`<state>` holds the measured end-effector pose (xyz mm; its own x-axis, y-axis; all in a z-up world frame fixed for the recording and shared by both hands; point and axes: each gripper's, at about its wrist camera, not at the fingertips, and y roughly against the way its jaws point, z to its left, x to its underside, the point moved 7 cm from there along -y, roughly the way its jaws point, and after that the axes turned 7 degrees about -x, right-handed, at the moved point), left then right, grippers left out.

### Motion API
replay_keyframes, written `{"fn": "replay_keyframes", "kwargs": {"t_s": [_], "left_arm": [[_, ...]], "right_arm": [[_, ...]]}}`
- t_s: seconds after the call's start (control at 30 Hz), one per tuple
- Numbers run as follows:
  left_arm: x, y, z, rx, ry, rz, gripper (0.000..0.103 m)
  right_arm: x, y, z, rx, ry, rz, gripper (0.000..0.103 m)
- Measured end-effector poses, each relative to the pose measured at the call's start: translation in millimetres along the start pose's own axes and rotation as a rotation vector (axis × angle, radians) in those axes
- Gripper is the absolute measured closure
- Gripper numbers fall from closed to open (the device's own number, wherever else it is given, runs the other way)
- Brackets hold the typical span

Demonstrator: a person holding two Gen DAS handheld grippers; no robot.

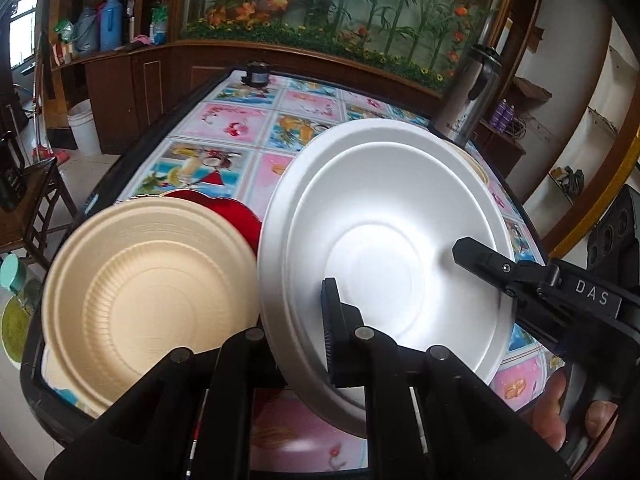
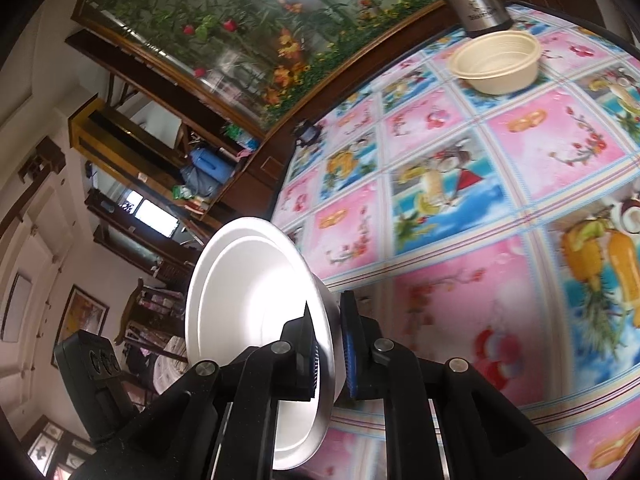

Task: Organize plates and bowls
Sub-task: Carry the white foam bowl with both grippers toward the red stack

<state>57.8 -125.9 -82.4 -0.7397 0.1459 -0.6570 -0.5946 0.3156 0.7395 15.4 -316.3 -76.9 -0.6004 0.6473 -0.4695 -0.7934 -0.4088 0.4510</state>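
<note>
Both the left gripper and right gripper are closed on the white bowl; tan bowl on desk still waits, unstacked.

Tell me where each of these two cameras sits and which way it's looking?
Left wrist: sits on the left gripper, facing down the fruit-patterned tablecloth toward the flowered glass wall; its own finger, the right gripper and the person's hand show.
Right wrist: sits on the right gripper, rolled sideways, facing across the table toward a tan ribbed bowl; its own fingers clamp a round white foam bowl.
Shared: that white bowl, the steel flask, tablecloth, flowered wall.
</note>
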Motion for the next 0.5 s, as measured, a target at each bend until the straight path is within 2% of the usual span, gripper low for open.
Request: {"fn": "replay_keyframes", "kwargs": {"t_s": [0.27,0.5], "left_arm": [[-3.5,15.9,42.3,-0.056,0.046,-0.033,0.093],[1.6,17.5,75.7,-0.089,0.104,-0.014,0.092]], "right_arm": [[8.1,-24.2,46.6,-0.044,0.069,0.045,0.09],[25.2,-52.1,77.4,-0.067,0.11,0.117,0.09]]}}
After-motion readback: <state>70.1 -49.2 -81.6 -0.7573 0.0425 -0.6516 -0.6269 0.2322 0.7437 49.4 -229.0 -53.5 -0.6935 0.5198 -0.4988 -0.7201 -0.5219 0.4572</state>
